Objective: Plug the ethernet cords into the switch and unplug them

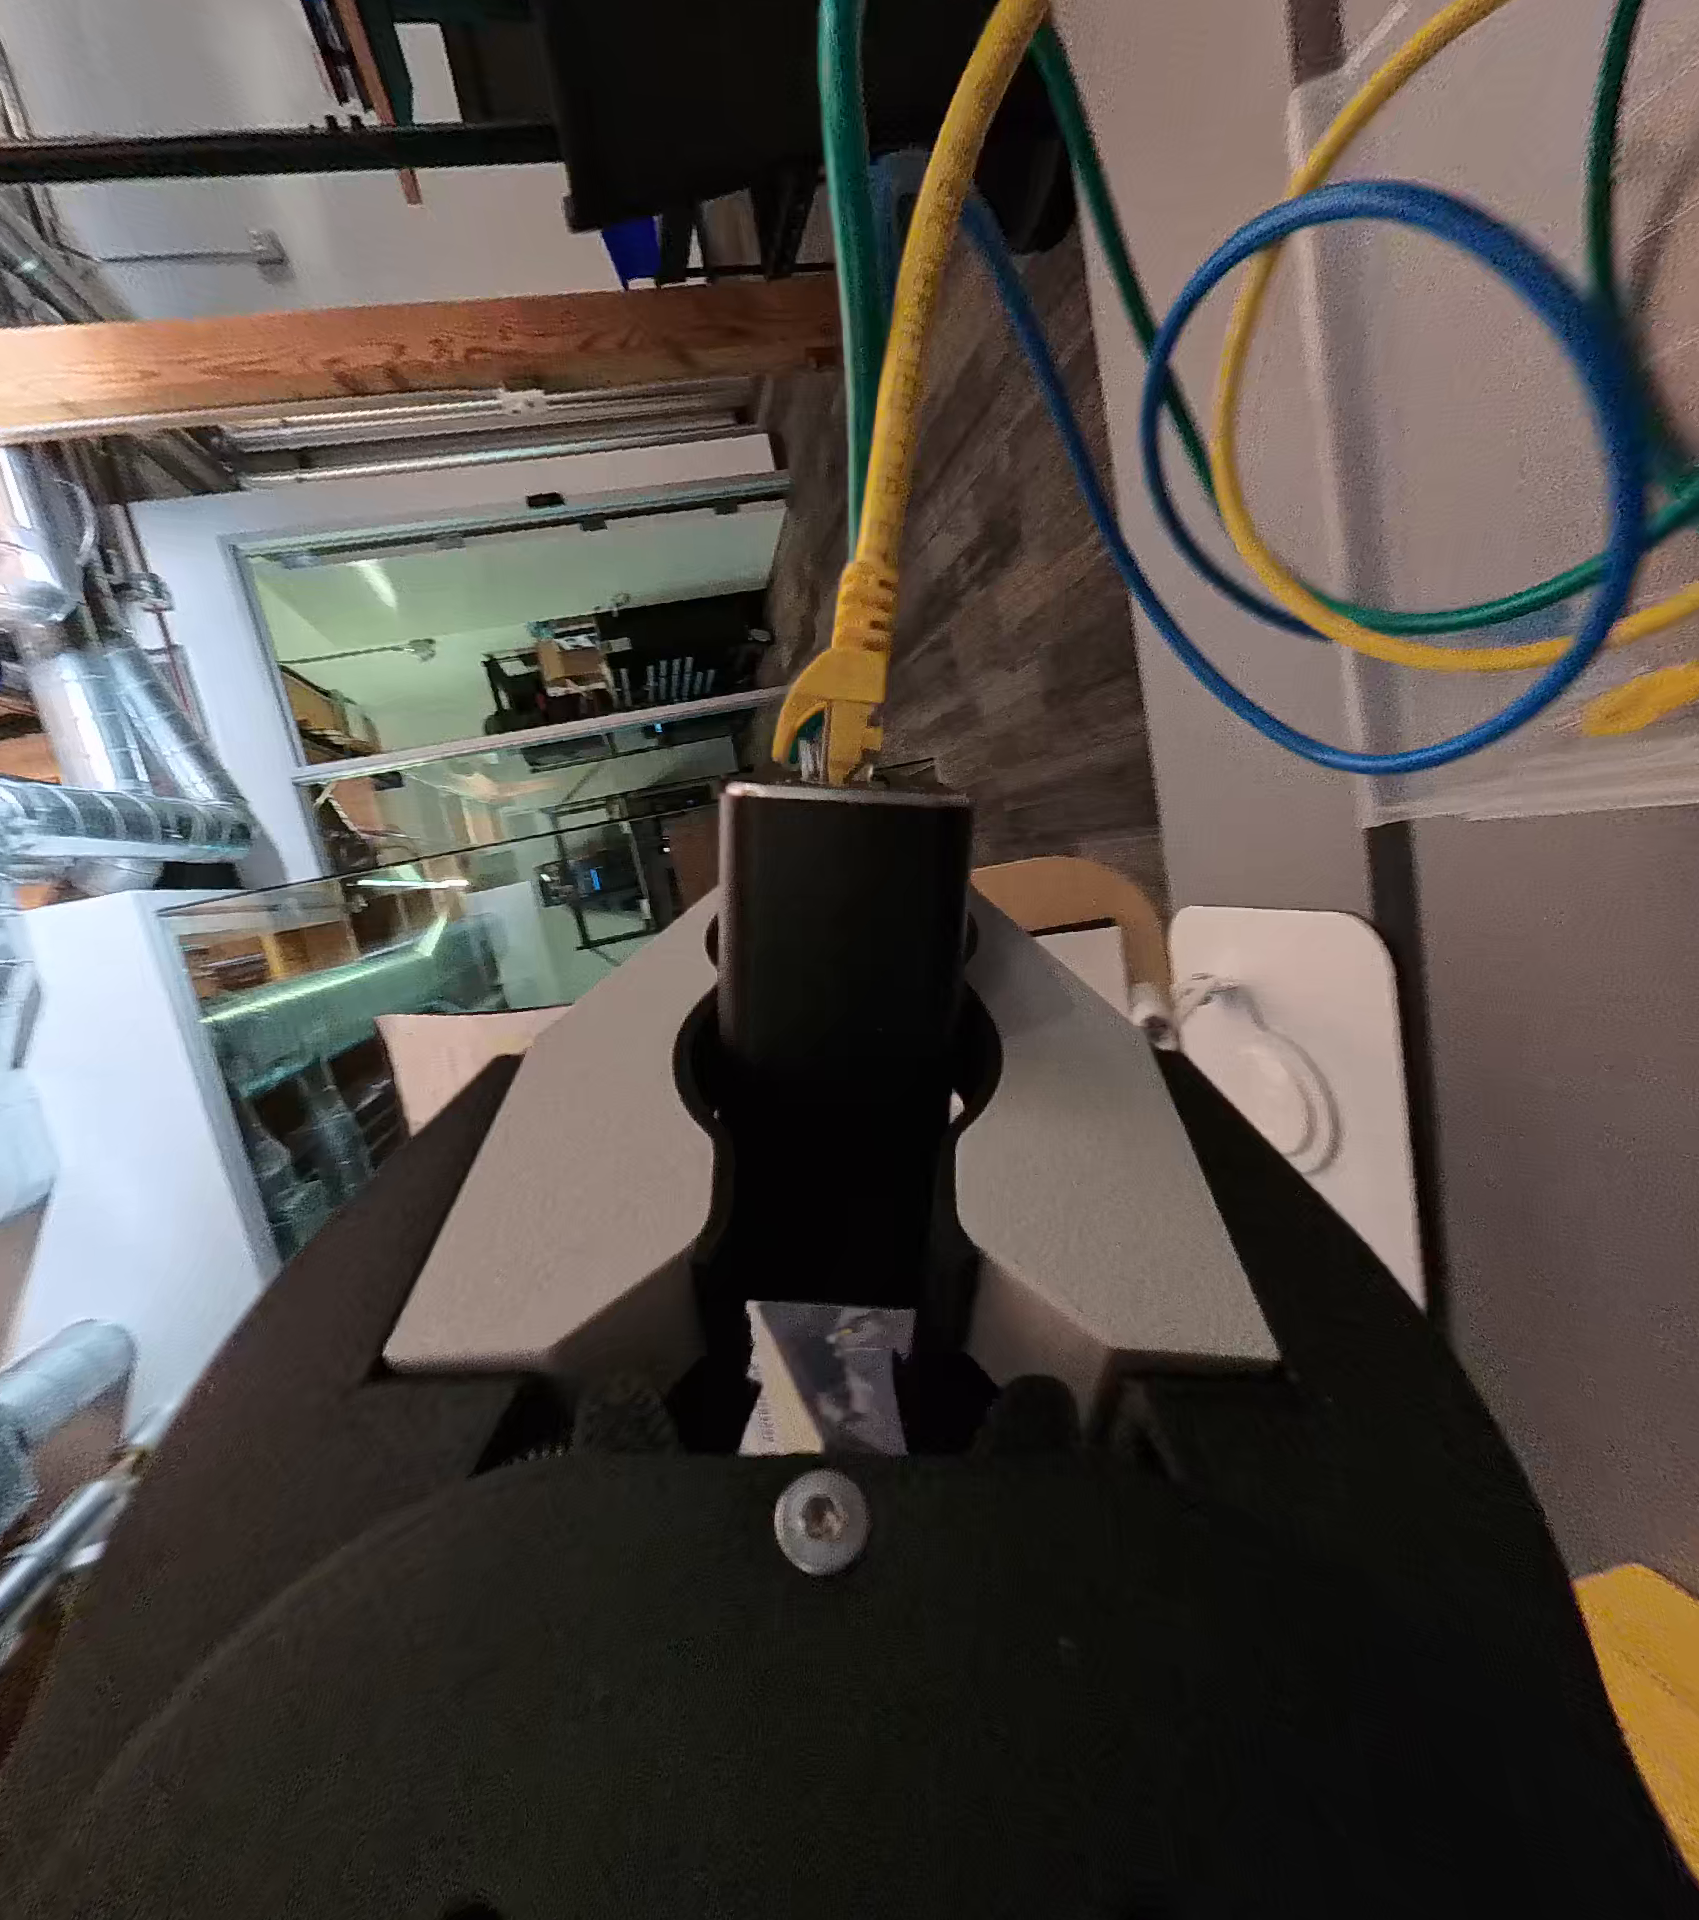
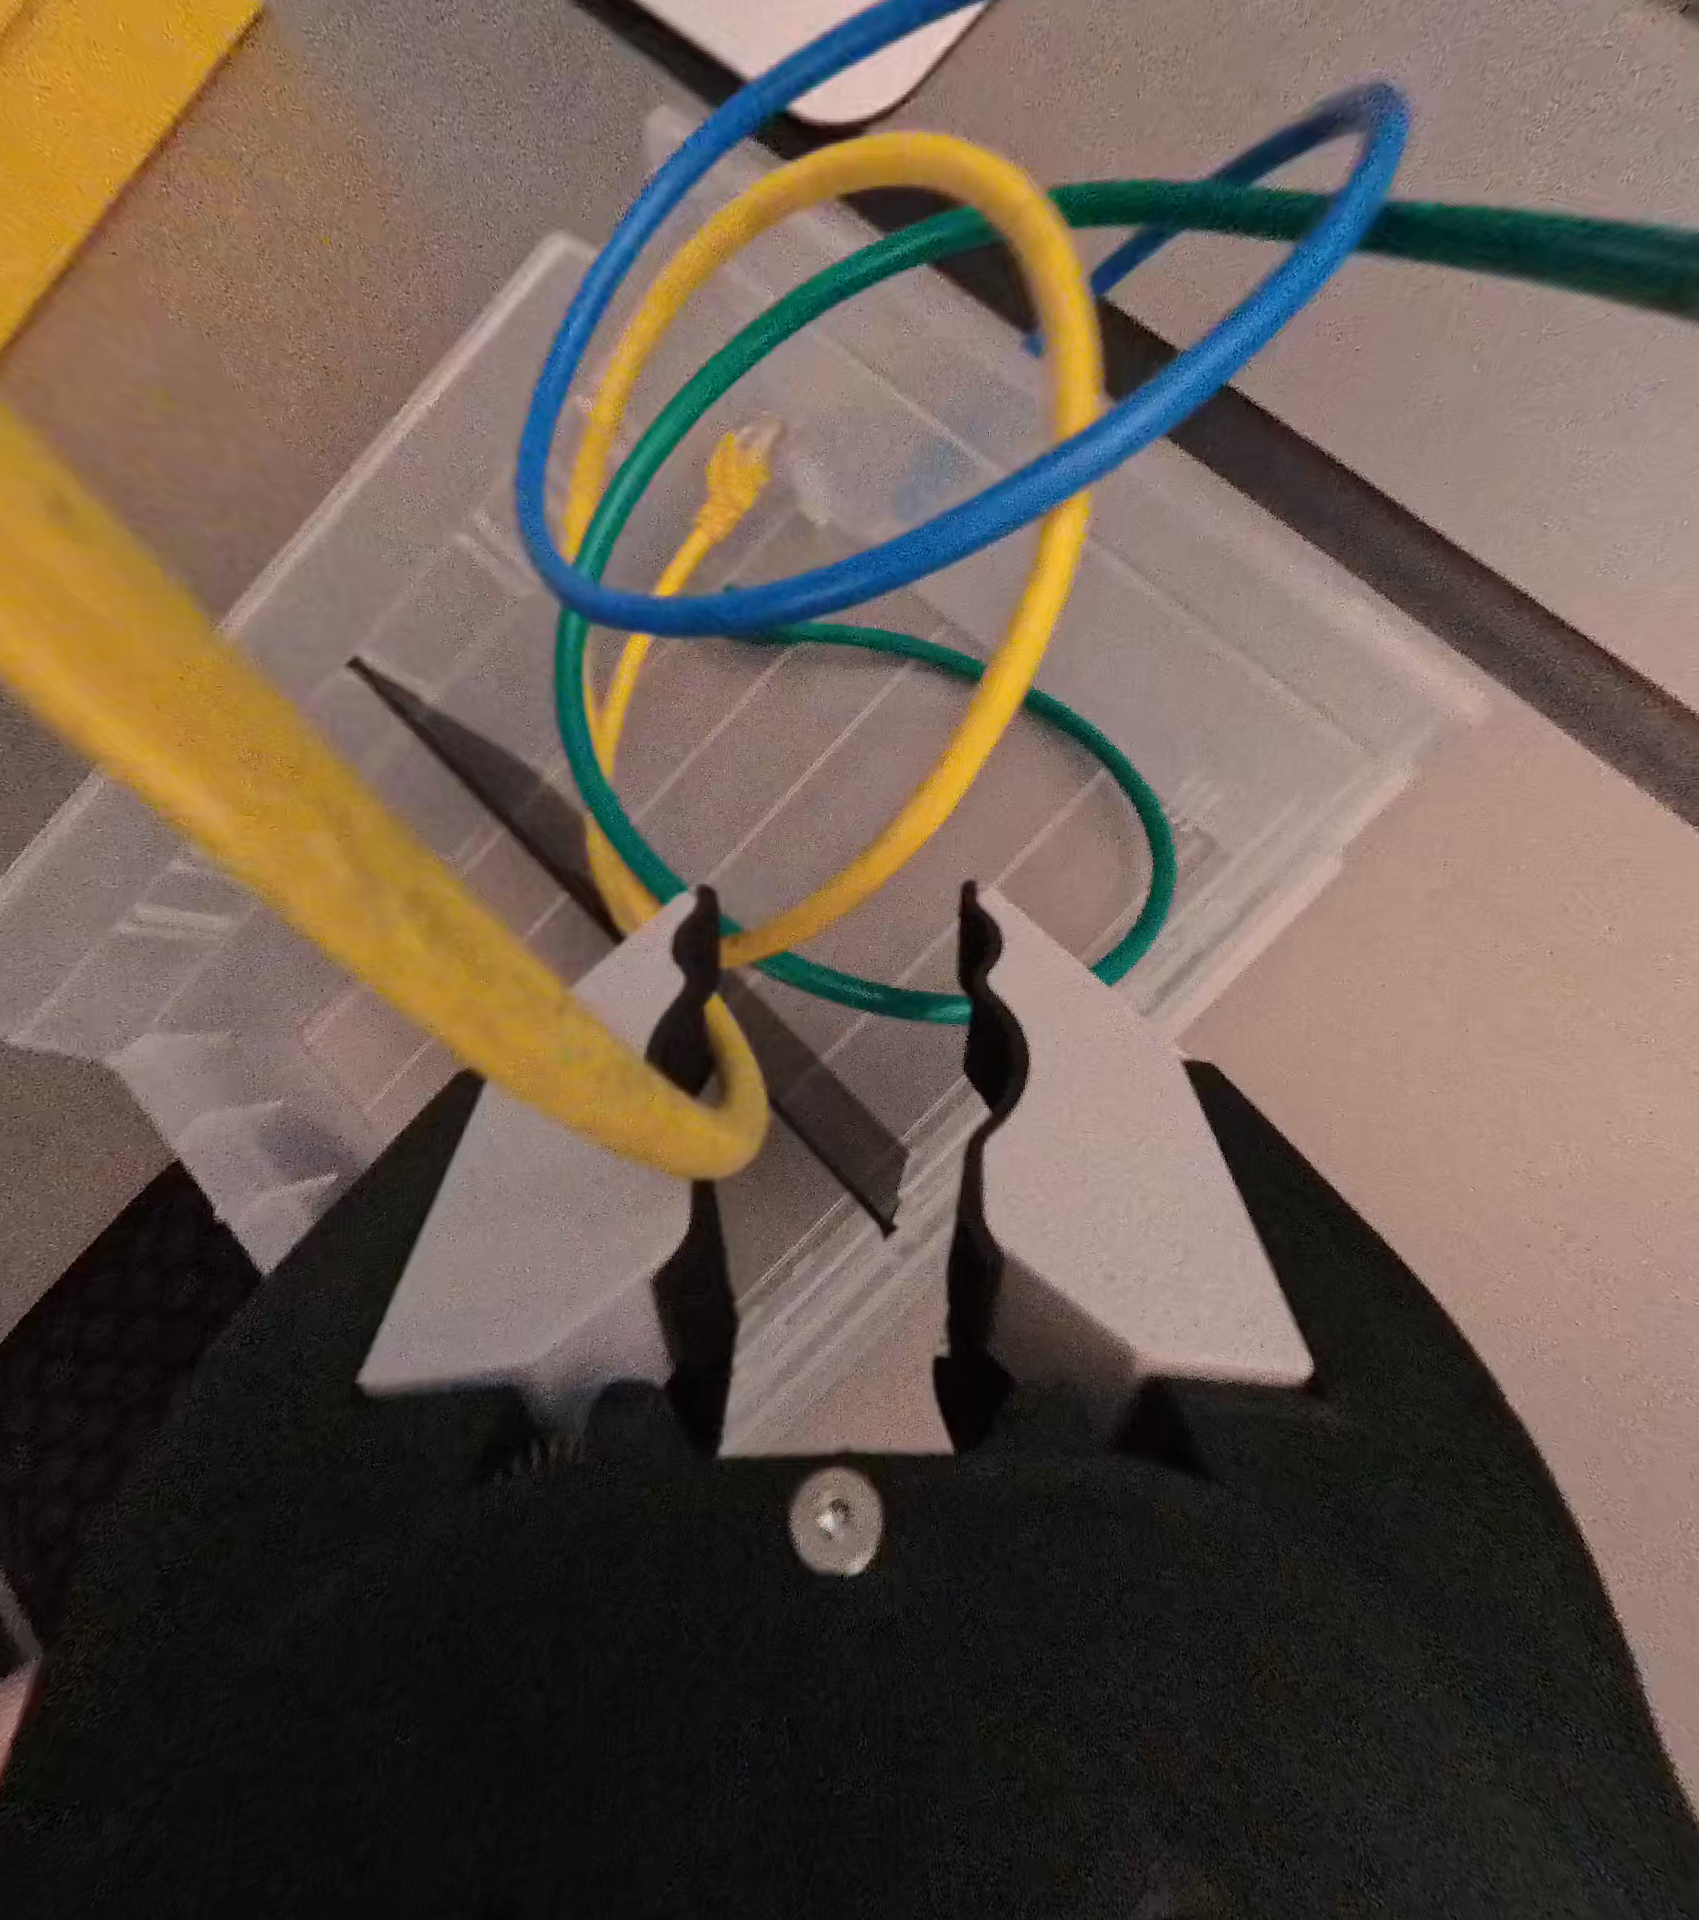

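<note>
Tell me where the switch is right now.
In the left wrist view the black switch is clamped between the fingers of the left hand-held gripper, at centre frame, with a yellow cord's plug at its far end.

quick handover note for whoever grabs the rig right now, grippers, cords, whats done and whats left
Left gripper: shut on the black switch, held up off the table.
Right gripper: open, empty; the yellow cord drapes across its left finger, not gripped.
Cords: yellow plug sits at the switch's end, apparently seated. Blue cord and green cord hang in loops over the clear plastic bin; their plugs are not clearly visible.
Done: yellow appears plugged in.
Left: probably the blue and green, then unplugging all.
</note>
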A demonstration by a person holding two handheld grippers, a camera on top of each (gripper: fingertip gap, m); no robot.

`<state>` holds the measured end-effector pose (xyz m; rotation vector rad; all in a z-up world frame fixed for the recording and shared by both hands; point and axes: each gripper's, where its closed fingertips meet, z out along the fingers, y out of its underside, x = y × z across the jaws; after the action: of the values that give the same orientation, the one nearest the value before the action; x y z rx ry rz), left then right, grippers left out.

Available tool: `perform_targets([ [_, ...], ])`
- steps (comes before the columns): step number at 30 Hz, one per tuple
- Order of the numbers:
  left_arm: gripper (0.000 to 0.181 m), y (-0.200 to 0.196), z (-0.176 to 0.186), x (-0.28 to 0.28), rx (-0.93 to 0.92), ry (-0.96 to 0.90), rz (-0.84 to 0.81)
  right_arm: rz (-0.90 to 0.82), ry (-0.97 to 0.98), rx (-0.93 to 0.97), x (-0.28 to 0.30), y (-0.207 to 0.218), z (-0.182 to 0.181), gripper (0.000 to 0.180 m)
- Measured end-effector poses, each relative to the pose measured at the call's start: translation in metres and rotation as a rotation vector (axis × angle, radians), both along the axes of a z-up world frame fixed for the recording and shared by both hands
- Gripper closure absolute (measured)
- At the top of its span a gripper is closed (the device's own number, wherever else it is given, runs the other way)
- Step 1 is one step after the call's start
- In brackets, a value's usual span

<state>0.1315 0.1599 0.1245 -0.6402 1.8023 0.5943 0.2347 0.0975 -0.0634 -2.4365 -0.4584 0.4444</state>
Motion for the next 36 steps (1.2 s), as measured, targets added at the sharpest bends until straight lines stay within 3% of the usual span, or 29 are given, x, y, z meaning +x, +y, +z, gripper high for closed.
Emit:
perform_targets([
  [2, 0.146, -0.007, -0.006, -0.004, -0.027, -0.014, 0.002, 0.111, 0.098, -0.014, -0.014, -0.018, 0.002, 0.116],
  [5, 0.146, -0.015, -0.001, -0.009, -0.024, -0.053, -0.015, 0.160, 0.260, 0.057, -0.016, -0.031, 0.024, 0.107],
  [9, 0.147, -0.021, 0.010, -0.011, -0.016, -0.099, -0.025, 0.001, 0.337, 0.410, 0.020, -0.006, 0.080, 0.090],
  [11, 0.147, -0.024, 0.016, -0.011, -0.018, -0.127, -0.031, -0.061, 0.287, 0.638, 0.038, 0.006, 0.106, 0.075],
  [14, 0.147, -0.027, 0.020, -0.011, -0.007, -0.142, -0.047, 0.055, 0.406, 0.725, 0.019, -0.006, 0.122, 0.070],
  [16, 0.147, -0.025, 0.018, -0.012, 0.016, -0.132, -0.056, 0.138, 0.486, 0.669, 0.004, -0.015, 0.116, 0.070],
  [20, 0.147, -0.018, 0.005, -0.013, -0.013, -0.094, -0.048, 0.061, 0.107, 0.549, 0.019, 0.018, 0.059, 0.061],
  [22, 0.146, -0.013, 0.002, -0.011, -0.034, -0.090, -0.045, 0.086, -0.002, 0.478, 0.015, 0.026, 0.038, 0.065],
  [24, 0.147, -0.005, 0.005, -0.009, -0.078, -0.106, -0.019, 0.108, -0.077, 0.458, 0.010, 0.032, 0.031, 0.080],
  [30, 0.147, 0.019, 0.029, -0.013, -0.247, -0.160, 0.021, 0.053, -0.082, 0.556, 0.015, 0.035, 0.057, 0.106],
  [32, 0.147, 0.023, 0.031, -0.015, -0.319, -0.169, 0.025, 0.032, -0.096, 0.597, 0.023, 0.033, 0.063, 0.132],
  [36, 0.147, 0.013, 0.021, -0.013, -0.547, -0.151, -0.002, 0.085, -0.061, 0.623, 0.015, 0.029, 0.063, 0.154],
])
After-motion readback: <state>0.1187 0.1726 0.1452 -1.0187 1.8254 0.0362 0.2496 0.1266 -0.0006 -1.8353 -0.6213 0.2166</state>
